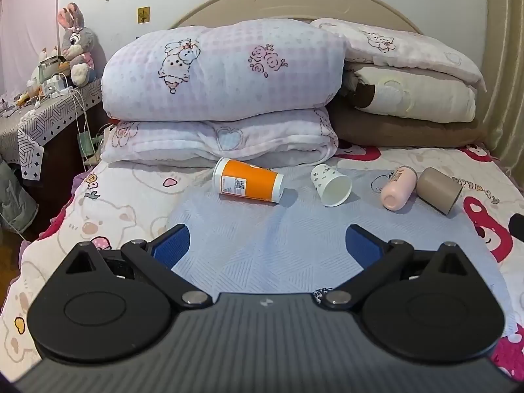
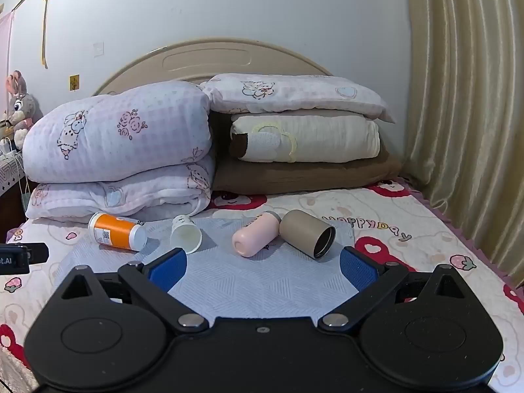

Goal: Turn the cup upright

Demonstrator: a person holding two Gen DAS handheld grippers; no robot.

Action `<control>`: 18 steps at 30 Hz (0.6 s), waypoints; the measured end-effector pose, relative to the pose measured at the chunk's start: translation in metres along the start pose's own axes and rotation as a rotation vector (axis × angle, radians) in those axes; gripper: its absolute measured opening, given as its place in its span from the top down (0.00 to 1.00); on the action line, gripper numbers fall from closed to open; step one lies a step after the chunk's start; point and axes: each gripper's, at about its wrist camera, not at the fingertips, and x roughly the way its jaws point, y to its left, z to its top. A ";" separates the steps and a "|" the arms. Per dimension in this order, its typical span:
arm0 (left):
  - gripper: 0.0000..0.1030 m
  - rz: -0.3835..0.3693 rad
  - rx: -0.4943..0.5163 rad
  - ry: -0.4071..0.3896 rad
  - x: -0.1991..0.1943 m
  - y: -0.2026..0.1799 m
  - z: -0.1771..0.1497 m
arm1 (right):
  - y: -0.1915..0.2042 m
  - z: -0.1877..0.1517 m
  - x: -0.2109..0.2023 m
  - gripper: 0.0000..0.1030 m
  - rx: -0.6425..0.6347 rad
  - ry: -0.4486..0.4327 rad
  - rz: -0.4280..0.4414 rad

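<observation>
Several cups lie on their sides on a pale blue mat [image 1: 262,245] on the bed. From left to right: an orange and white paper cup [image 1: 247,180] [image 2: 116,231], a small white paper cup [image 1: 330,185] [image 2: 185,234], a pink bottle-like cup [image 1: 398,188] [image 2: 255,234] and a tan metal cup [image 1: 439,190] [image 2: 308,237]. My left gripper [image 1: 267,245] is open and empty, short of the orange and white cups. My right gripper [image 2: 263,268] is open and empty, just short of the pink and tan cups.
Folded quilts [image 1: 216,95] and pillows [image 2: 304,140] are stacked at the head of the bed behind the cups. A bedside table [image 1: 49,111] with a plush rabbit [image 1: 77,46] stands left. A curtain [image 2: 458,98] hangs on the right. The left gripper's edge [image 2: 19,257] shows at the right view's left.
</observation>
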 end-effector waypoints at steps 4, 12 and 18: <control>0.00 0.001 0.004 -0.002 -0.001 0.000 0.000 | 0.000 0.000 0.001 0.02 0.002 -0.004 -0.002; 0.00 0.005 0.003 0.013 -0.001 0.006 0.001 | -0.003 -0.002 -0.009 0.02 0.009 -0.006 -0.007; 0.00 0.006 0.023 0.021 0.003 0.000 -0.001 | -0.005 -0.001 0.000 0.02 -0.001 0.011 -0.006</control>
